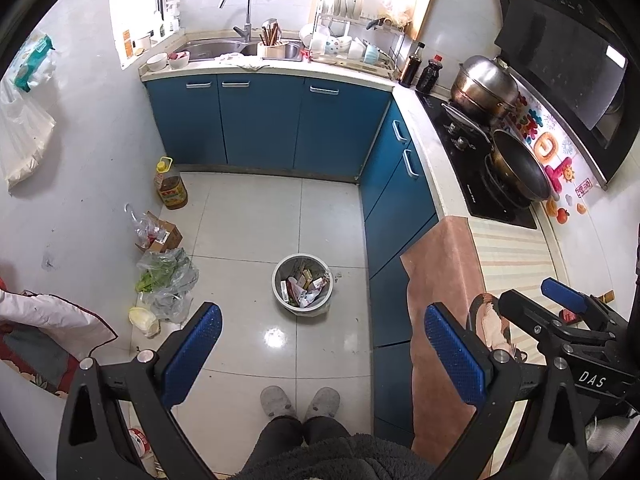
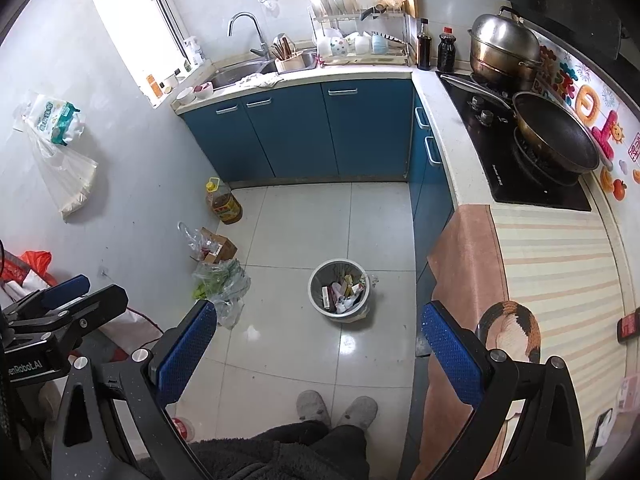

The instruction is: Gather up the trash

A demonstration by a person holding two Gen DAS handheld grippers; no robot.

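A grey trash bin (image 1: 303, 290) stands on the tiled floor, filled with wrappers and paper (image 1: 306, 286); it also shows in the right wrist view (image 2: 339, 293). My left gripper (image 1: 322, 354) is open and empty, held high above the floor near the bin. My right gripper (image 2: 318, 350) is open and empty, also high above the floor. The right gripper shows in the left wrist view (image 1: 560, 308) over the counter cloth. Small red items (image 1: 570, 315) (image 2: 628, 325) lie on the striped counter cloth at the right.
Blue cabinets (image 1: 260, 120) run along the back and right. Along the left wall lie an oil bottle (image 1: 171, 184), a cardboard box (image 1: 162, 236) and plastic bags with greens (image 1: 168, 276). A wok (image 1: 520, 172) and pot (image 1: 486, 84) sit on the stove. My slippered feet (image 1: 300, 402) stand below.
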